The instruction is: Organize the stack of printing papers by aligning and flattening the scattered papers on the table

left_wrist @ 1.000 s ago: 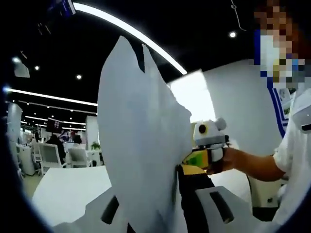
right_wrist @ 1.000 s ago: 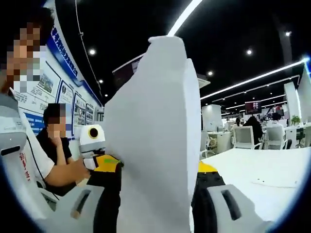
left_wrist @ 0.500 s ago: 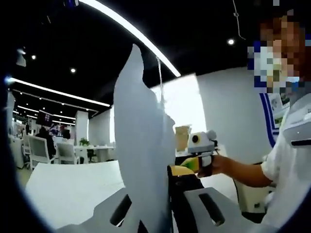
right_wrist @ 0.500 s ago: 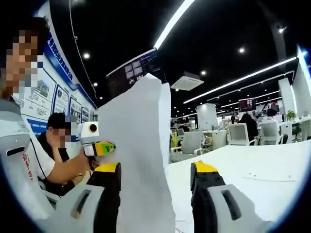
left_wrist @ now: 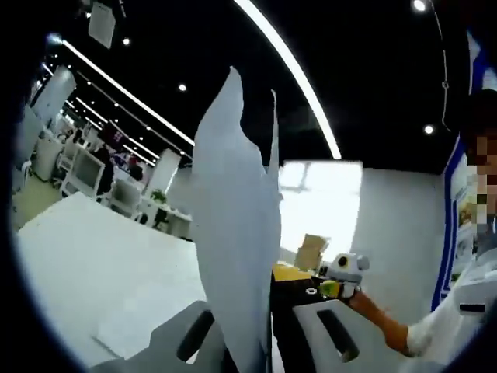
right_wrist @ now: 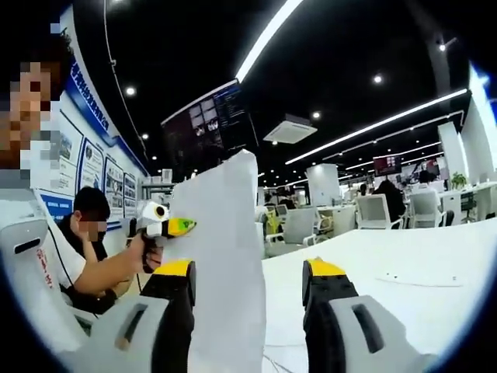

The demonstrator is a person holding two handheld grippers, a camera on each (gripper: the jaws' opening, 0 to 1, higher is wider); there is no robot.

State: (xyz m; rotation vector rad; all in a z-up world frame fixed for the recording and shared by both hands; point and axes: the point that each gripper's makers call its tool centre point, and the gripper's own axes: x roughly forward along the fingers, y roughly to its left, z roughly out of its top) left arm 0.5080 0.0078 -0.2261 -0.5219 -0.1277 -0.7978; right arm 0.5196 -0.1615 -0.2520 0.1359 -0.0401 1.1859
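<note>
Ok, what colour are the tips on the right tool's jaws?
Yellow tips on black jaws, clearest in the right gripper view.

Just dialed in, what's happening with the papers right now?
A person is working on the stack of printing papers with a hand-held gripper in each hand. The left hand-held gripper has its jaws closed on the sheets, holding them upright above the white table. The right hand-held gripper has its jaws apart, with the papers standing between them against the left jaw, not clamped.

Grey tongs [right_wrist: 248, 284], yellow-tipped black jaws, white sleeve [left_wrist: 435, 330]
</note>
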